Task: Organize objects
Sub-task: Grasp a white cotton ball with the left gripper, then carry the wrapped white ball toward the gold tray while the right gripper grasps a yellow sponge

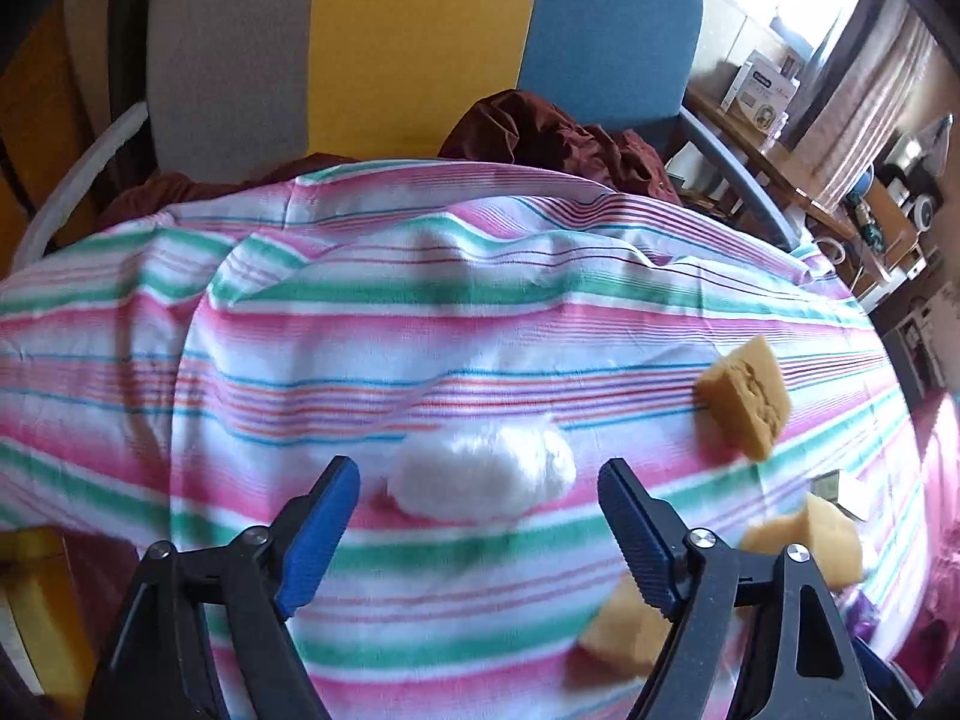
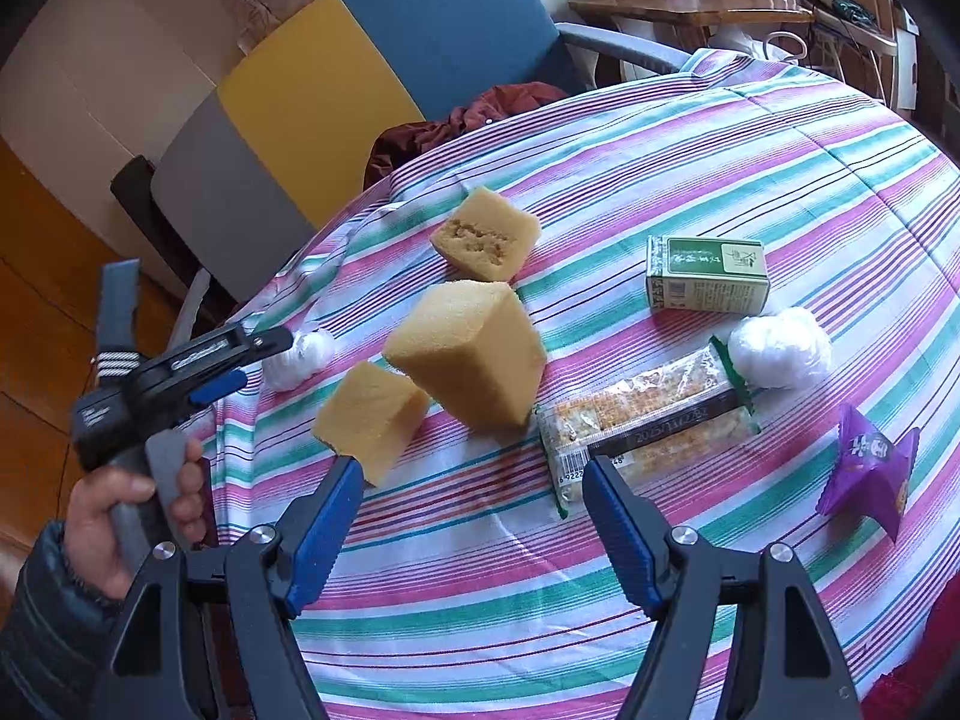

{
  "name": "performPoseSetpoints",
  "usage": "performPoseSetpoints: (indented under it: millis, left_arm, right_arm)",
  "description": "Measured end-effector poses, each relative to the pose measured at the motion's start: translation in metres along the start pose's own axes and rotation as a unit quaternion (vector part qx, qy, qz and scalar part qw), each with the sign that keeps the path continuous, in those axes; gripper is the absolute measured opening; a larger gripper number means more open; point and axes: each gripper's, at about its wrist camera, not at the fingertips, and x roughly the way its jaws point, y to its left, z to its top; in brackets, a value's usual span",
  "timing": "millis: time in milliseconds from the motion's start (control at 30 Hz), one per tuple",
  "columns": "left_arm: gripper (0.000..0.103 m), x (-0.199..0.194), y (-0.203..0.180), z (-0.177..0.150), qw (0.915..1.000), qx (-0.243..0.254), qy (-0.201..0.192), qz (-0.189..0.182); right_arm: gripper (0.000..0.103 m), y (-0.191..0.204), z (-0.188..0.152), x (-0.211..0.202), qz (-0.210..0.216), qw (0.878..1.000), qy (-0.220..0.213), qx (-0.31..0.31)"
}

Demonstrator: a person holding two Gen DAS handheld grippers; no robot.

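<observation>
Three yellow sponge blocks lie on the striped cloth: a far one point(image 2: 486, 240), a big middle one point(image 2: 474, 354) and a near one point(image 2: 369, 417). A white cotton ball point(image 1: 486, 477) lies just ahead of my open left gripper point(image 1: 480, 480), between its fingertips' line. The left gripper also shows in the right wrist view point(image 2: 252, 360), beside that ball point(image 2: 300, 357). My right gripper point(image 2: 471, 480) is open and empty, hovering near the near sponge. A second cotton ball point(image 2: 780, 348), a green box point(image 2: 708, 273), a snack bar point(image 2: 648, 414) and a purple packet point(image 2: 867, 468) lie to the right.
The striped cloth point(image 2: 660, 150) covers a table. A grey, yellow and blue chair point(image 2: 336, 96) with dark red fabric point(image 2: 456, 120) stands behind it. A wooden shelf with boxes point(image 2: 690, 0) is at the back right. Sponges also show at right in the left wrist view point(image 1: 744, 396).
</observation>
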Motion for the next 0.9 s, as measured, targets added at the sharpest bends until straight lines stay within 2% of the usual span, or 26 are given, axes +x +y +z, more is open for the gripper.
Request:
performPoseSetpoints:
  millis: [100, 167, 300, 467, 733, 900]
  left_arm:
    - [0.085, 0.014, -0.009, 0.003, 0.9995, 0.03, 0.001, 0.013]
    - [0.063, 0.021, -0.013, 0.001, 0.9984, 0.052, 0.0, 0.019]
    - [0.055, 0.018, -0.018, -0.008, 0.9965, 0.083, -0.009, 0.009]
    - [0.054, -0.005, -0.02, -0.023, 0.9955, 0.092, -0.02, -0.006]
    - [0.054, -0.065, -0.015, -0.056, 0.9937, 0.096, -0.042, -0.039]
    - [0.054, -0.095, -0.01, -0.079, 0.9924, 0.098, -0.051, -0.054]
  right_arm:
    - [0.077, -0.001, 0.0, 0.0, 0.0, 1.0, 0.0, 0.002]
    - [0.077, -0.001, 0.001, 0.0, 0.0, 1.0, -0.001, 0.002]
    - [0.077, 0.0, 0.0, 0.0, -0.003, 1.0, -0.002, 0.0]
    - [0.077, 0.0, 0.0, 0.001, -0.013, 1.0, -0.007, -0.002]
    - [0.077, 0.002, 0.002, -0.001, -0.027, 1.0, -0.015, 0.003]
    - [0.077, 0.016, 0.011, 0.005, -0.048, 0.998, -0.021, -0.02]
